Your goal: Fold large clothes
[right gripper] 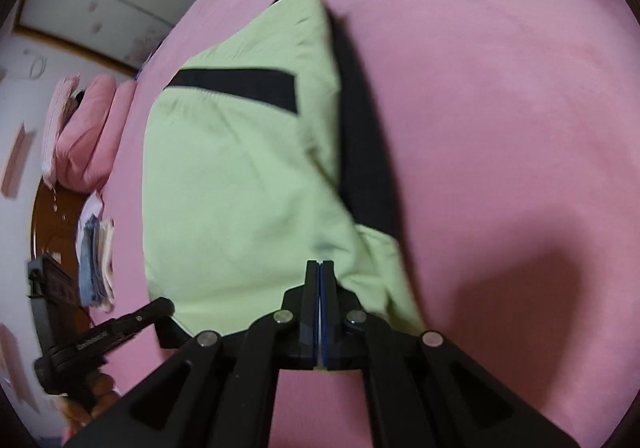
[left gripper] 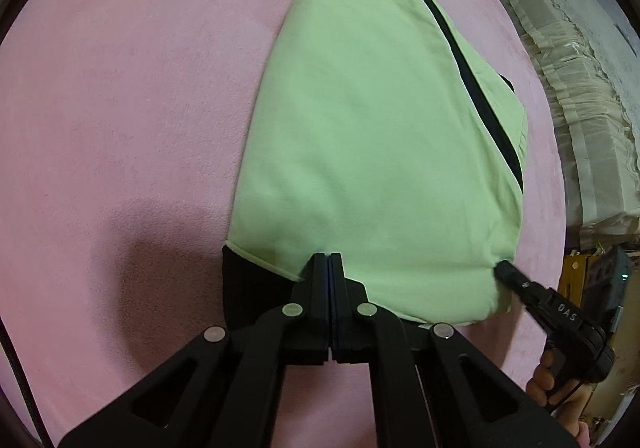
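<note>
The green garment [left gripper: 360, 135] lies part-folded on the pink bed cover [left gripper: 120, 87], a pale lime slab with black trim, and both grippers are down at its near edge. In the left wrist view the left gripper [left gripper: 329, 262] has its two black fingers pressed flat together right at the hem, where the green cloth meets a black panel [left gripper: 248, 280] that pokes out beneath it; the tips sit on the cloth edge, and fabric appears to be nipped between them, though the pinch itself is hidden by the fingers. Over at the right of that view the right gripper [left gripper: 502, 268] bites into the garment's other near corner, the cloth puckered around its tip, and a hand [left gripper: 556, 388] grips its handle below. A black stripe [left gripper: 468, 79] runs diagonally along the garment's far side. Switch to the right wrist view, which is a bit blurred: the right gripper [right gripper: 320, 268] shows fingers closed tight, blue pads meeting, with the green garment [right gripper: 240, 175] bunched at the tips. A broad black band [right gripper: 364, 151] runs down the garment's right side here, and a black stripe [right gripper: 236, 83] crosses near the top. The left gripper [right gripper: 166, 306] reaches in from the lower left, its tip against the garment's near corner. Beyond the pink bed cover [right gripper: 500, 87], pink pillows [right gripper: 92, 135] are stacked at the left, with a pile of folded clothes [right gripper: 96, 256] just below them at the bed's edge.
</note>
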`<action>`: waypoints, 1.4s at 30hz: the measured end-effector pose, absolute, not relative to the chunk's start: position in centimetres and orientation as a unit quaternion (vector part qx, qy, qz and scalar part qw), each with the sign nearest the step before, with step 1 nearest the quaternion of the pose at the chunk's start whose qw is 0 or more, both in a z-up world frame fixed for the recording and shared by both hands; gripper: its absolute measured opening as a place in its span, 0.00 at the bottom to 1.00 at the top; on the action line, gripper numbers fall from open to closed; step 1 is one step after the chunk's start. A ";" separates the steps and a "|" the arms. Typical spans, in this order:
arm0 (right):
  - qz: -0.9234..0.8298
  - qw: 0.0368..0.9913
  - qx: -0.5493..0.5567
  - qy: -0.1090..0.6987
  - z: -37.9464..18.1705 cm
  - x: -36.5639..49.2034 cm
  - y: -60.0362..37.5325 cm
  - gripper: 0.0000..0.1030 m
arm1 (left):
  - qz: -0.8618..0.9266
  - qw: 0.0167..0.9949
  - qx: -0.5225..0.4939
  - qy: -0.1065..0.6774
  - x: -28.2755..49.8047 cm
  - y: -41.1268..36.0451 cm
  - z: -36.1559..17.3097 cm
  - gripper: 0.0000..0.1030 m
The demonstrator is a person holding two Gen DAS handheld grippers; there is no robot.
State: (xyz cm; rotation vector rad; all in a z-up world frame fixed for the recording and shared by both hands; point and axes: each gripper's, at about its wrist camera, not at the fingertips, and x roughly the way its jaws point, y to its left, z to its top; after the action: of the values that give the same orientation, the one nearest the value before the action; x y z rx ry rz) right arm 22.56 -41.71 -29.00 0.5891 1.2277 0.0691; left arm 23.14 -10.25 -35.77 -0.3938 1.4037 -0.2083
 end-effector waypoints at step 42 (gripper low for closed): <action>-0.075 0.859 0.194 0.467 -28.2 33.3 -43.8 0.00 | -0.091 0.852 -0.068 0.512 44.7 -13.7 -33.8 0.01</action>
State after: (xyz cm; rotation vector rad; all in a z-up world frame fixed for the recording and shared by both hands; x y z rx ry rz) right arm 33.30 -43.80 -28.15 0.4072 0.9805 -0.1567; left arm 44.71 -13.70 -33.85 -0.1429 1.0768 -0.1910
